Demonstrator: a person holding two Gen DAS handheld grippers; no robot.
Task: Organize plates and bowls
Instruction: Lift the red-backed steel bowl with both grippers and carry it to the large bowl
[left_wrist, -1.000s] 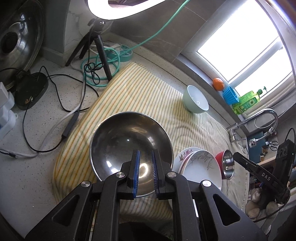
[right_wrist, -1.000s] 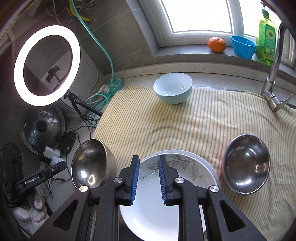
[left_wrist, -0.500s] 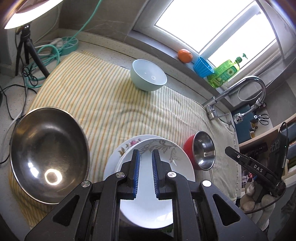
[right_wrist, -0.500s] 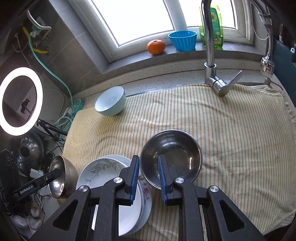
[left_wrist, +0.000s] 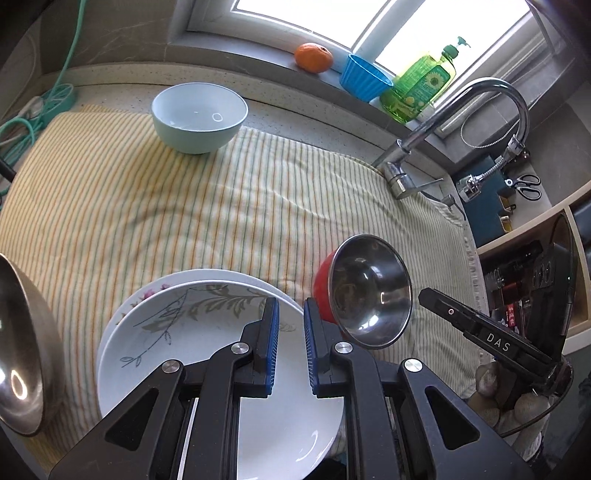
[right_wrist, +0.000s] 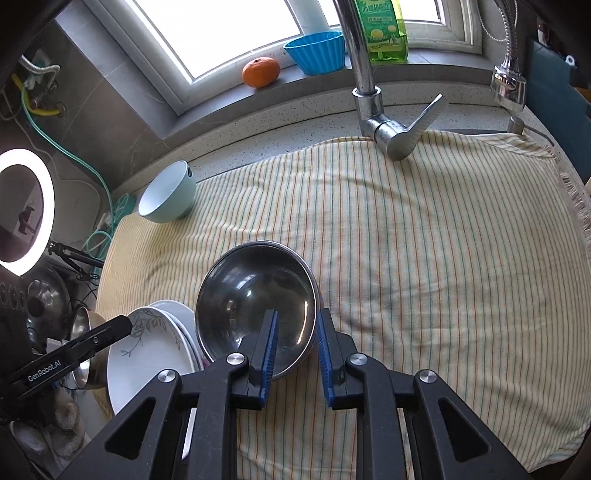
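Legible markings: "DAS" in white letters on the black right hand-held gripper (left_wrist: 495, 341), at 4 o'clock in the left wrist view. "GenRobot.AI" on the black left hand-held gripper (right_wrist: 55, 369), at 8 o'clock in the right wrist view. The green soap bottle (right_wrist: 380, 29) label carries Chinese characters, not readable.

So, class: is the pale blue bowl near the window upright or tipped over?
Upright. The pale blue bowl sits base-down on the striped cloth, rim up, its white inside showing.

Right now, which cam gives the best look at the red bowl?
Left wrist. It shows the red bowl from the side, red outer wall plus steel interior, beside the stacked plates. The right wrist view looks straight into it between the right claw tips, so only steel shows.
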